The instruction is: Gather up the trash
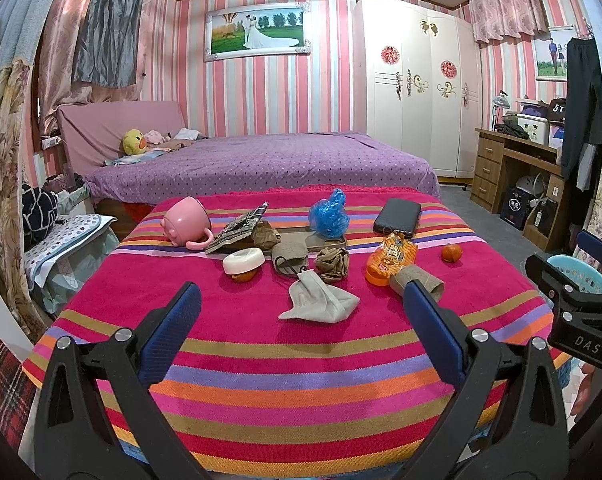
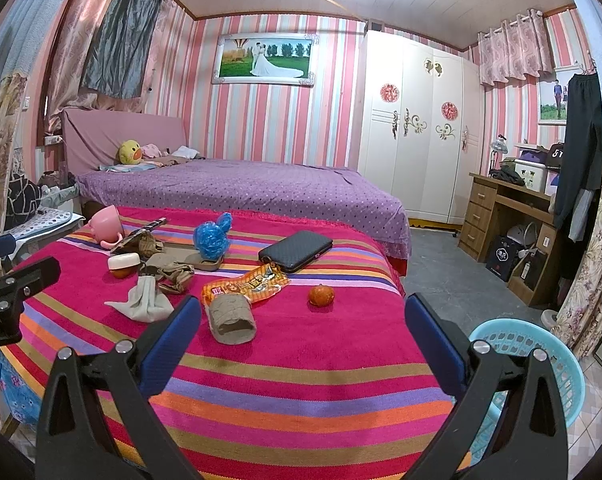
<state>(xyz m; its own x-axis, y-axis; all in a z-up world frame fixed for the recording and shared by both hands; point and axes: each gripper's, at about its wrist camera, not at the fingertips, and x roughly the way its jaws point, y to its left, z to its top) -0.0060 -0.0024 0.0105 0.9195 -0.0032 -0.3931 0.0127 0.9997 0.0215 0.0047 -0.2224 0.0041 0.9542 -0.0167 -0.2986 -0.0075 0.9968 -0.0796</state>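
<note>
**Tongs wide open, trash waiting on the striped worktop**

Both the left tongs and the right tongs hover spread apart and empty above the near edge of the worktop. The cardboard roll lies nearest the right tongs, touching the orange snack wrapper; the grey crumpled paper sits ahead of the left. The blue basket stands just right of the worktop. Best to take the roll first, pinching across its width, and leave the small orange and the dark case alone.
</note>
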